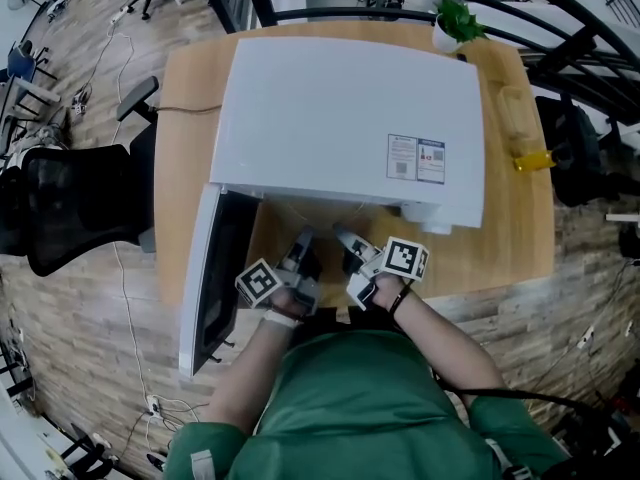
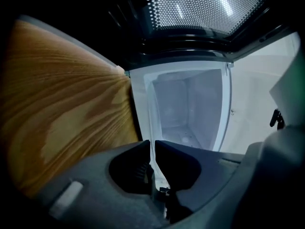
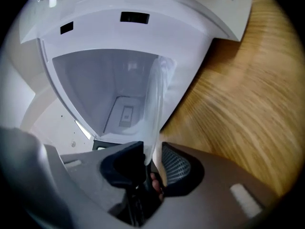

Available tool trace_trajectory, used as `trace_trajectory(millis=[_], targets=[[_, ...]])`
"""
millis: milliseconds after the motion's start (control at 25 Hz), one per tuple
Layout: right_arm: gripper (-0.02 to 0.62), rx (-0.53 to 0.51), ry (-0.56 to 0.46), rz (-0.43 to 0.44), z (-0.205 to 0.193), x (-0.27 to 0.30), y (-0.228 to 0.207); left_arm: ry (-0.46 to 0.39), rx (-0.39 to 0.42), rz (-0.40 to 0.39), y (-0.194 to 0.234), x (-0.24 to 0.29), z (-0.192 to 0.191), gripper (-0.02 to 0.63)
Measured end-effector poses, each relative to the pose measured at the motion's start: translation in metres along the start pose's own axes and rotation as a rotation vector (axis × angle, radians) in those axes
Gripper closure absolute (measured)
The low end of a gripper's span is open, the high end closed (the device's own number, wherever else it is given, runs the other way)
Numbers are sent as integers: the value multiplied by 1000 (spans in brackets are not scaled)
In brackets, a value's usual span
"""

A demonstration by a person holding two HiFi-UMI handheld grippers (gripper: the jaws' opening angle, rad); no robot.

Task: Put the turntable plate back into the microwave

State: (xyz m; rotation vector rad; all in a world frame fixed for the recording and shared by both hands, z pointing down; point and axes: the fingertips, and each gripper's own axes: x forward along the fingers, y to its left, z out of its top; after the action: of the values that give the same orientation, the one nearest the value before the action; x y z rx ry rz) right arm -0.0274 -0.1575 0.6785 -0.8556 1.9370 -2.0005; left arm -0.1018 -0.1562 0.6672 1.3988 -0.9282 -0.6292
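Note:
The white microwave (image 1: 350,118) stands on the wooden table (image 1: 190,118) with its door (image 1: 215,278) swung open to the left. Both grippers sit side by side just in front of its opening. The clear glass turntable plate (image 3: 155,104) shows edge-on, reaching toward the empty white cavity (image 3: 105,89). My left gripper (image 2: 153,144) is shut on the plate's rim (image 2: 152,159). My right gripper (image 3: 153,149) is open: the rim rests against its left pad, and a gap shows before the ribbed right pad (image 3: 175,166). In the head view the left gripper (image 1: 300,253) and right gripper (image 1: 345,240) point at the opening.
A potted plant (image 1: 455,23) stands at the table's far right corner, and a yellow-capped bottle (image 1: 525,143) lies along the right edge. A black office chair (image 1: 70,208) is on the floor to the left. The open door blocks the left side.

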Motion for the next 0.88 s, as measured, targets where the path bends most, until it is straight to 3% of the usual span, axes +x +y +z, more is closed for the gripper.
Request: trace_trajectory(millis=[320, 520, 720, 880], targets=[[472, 16, -40, -39, 8, -26, -7, 2, 2, -25, -5, 16, 6, 566], [565, -2, -61, -27, 18, -18, 1, 0, 29, 13, 1, 22, 9, 566], [569, 36, -96, -36, 31, -12, 0, 19, 51, 24, -4, 31, 11, 562], [571, 53, -111, -27, 37, -9, -1, 66, 39, 12, -9, 31, -4, 520]])
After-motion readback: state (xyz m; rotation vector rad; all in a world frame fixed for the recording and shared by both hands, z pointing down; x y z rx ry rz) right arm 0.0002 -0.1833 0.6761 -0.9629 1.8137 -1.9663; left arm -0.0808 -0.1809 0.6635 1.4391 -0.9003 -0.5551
